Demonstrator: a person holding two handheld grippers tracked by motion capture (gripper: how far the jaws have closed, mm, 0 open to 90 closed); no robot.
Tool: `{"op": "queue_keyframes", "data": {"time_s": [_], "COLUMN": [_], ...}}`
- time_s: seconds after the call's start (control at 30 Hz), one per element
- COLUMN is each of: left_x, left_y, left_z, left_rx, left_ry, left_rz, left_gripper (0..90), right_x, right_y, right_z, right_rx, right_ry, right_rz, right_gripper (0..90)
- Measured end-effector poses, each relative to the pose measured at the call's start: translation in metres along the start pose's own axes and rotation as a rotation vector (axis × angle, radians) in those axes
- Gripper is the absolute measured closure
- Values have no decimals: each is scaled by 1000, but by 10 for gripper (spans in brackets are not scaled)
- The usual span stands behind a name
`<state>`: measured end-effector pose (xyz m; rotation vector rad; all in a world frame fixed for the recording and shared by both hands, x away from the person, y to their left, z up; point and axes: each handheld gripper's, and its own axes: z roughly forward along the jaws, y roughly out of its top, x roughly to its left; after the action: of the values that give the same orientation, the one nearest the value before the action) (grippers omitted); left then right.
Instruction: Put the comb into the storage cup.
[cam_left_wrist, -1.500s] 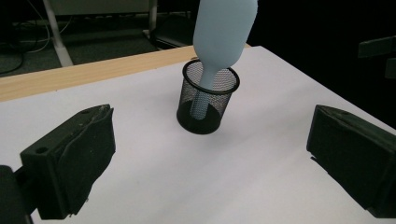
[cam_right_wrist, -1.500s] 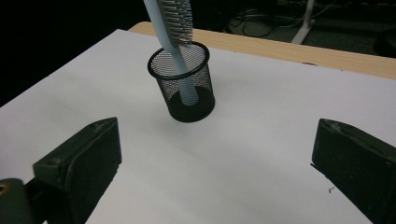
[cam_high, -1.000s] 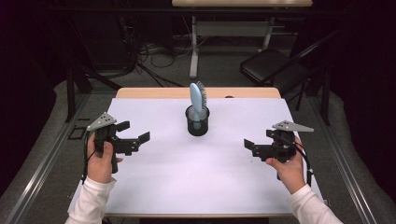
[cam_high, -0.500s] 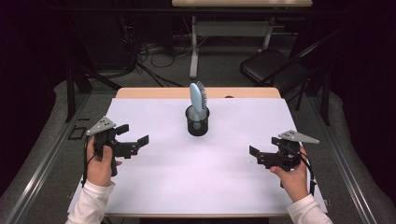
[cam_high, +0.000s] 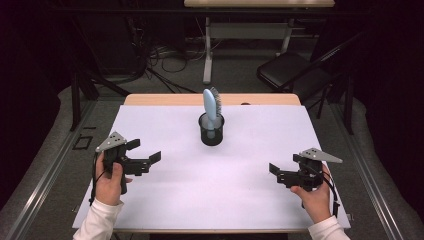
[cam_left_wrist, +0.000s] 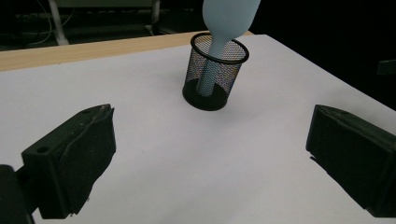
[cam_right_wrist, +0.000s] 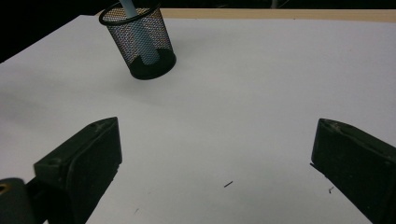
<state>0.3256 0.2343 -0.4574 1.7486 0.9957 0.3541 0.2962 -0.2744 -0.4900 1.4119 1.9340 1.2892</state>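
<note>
Two claws, both spread apart and empty, low over the white desk (cam_high: 165, 200): left claw (cam_high: 145, 159), right claw (cam_high: 276, 174). You'd best approach the mesh cup (cam_high: 211, 131) at desk centre from the side. It holds one pale-blue brush (cam_high: 210, 105), upright, handle down.

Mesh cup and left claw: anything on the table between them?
Nothing. In the left gripper view, only bare white table lies between the left claw and the mesh cup holding the hairbrush.
</note>
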Motion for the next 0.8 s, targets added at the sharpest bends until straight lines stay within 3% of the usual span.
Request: {"op": "queue_keyframes", "data": {"time_s": [0.23, 0.8], "left_x": [-1, 3], "left_y": [-7, -17], "left_z": [3, 6], "left_rx": [-6, -25], "left_ry": [-6, 2], "left_rz": [6, 7], "left_gripper": [19, 21], "right_x": [1, 1], "right_y": [-6, -16], "right_z": [1, 8], "right_rx": [-26, -11], "right_ry": [3, 20], "right_rz": [-11, 5], "right_gripper": [14, 15]}}
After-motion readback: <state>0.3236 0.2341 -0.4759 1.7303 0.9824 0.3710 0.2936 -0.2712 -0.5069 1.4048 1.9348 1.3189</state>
